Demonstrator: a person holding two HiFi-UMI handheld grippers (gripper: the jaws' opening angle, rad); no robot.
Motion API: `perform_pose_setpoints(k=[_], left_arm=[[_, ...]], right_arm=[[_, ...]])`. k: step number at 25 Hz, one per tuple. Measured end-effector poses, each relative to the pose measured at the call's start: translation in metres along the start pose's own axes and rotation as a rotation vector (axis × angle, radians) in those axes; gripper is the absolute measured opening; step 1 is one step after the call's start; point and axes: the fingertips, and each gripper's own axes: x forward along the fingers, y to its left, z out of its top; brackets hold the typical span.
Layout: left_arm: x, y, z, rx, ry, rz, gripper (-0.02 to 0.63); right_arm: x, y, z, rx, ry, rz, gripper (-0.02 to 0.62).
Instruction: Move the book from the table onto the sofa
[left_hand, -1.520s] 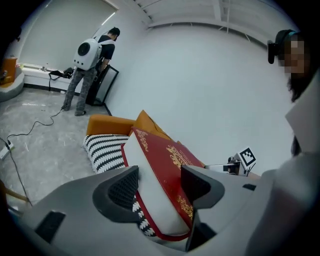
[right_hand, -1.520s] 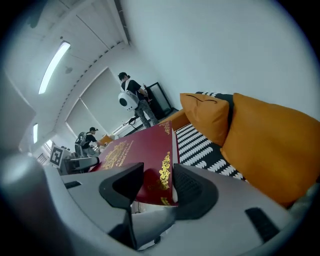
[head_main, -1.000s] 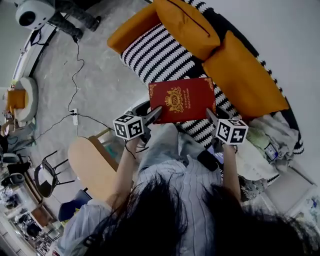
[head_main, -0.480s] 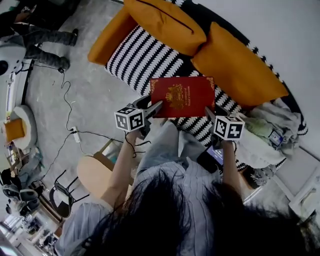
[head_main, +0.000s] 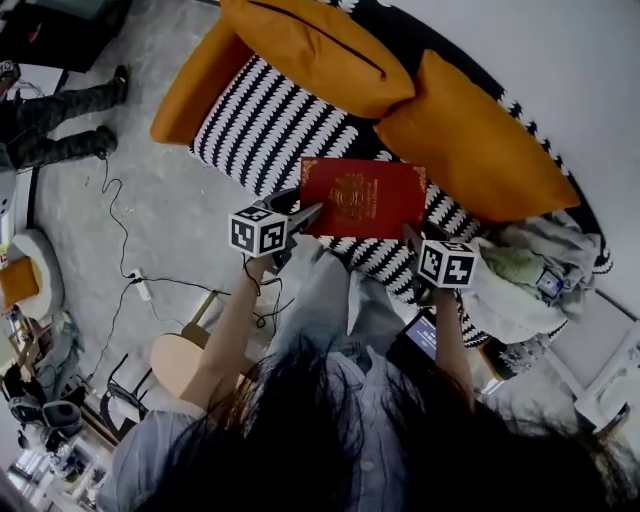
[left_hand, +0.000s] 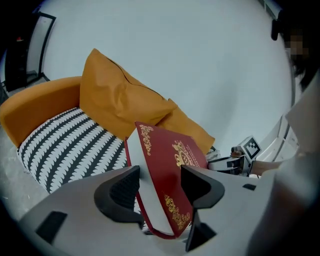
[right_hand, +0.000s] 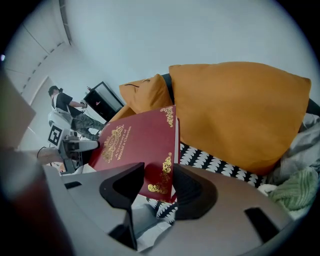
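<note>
The left gripper (left_hand: 160, 176) and right gripper (right_hand: 159, 176) each clamp a near corner of the red book (head_main: 362, 197), striped sofa seat (head_main: 265, 125) beyond the jaws.

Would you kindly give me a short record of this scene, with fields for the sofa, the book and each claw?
sofa: striped seat, two orange cushions along the back
red book: gold print on the cover, tilted, held over the front of the seat; contact with the seat unclear
left claw: shut on the book's near left corner
right claw: shut on the near right corner; its jaws have just closed a little further
task state: book not yet released onto the sofa
</note>
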Motion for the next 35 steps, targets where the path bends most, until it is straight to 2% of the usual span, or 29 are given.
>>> perform_pose_setpoints(k=[12, 24, 30, 33, 35], left_arm=[[0.071, 0.060, -0.010, 0.022, 0.092, -0.037, 0.265], [0.129, 0.105, -0.038, 0.027, 0.185, -0.028, 0.264], [0.148, 0.118, -0.049, 0.025, 0.239, -0.040, 0.264], [0.157, 0.123, -0.063, 0.022, 0.300, -0.043, 0.264], [0.164, 0.125, -0.079, 0.027, 0.363, -0.047, 0.264]], right_arm=[[0.071, -0.035, -0.015, 0.079, 0.042, -0.039, 0.181], [0.127, -0.064, -0.045, 0.157, 0.082, -0.062, 0.178], [0.148, -0.080, -0.056, 0.168, 0.106, -0.069, 0.176], [0.156, -0.092, -0.062, 0.127, 0.137, -0.122, 0.176], [0.162, -0.101, -0.069, 0.086, 0.170, -0.162, 0.153]])
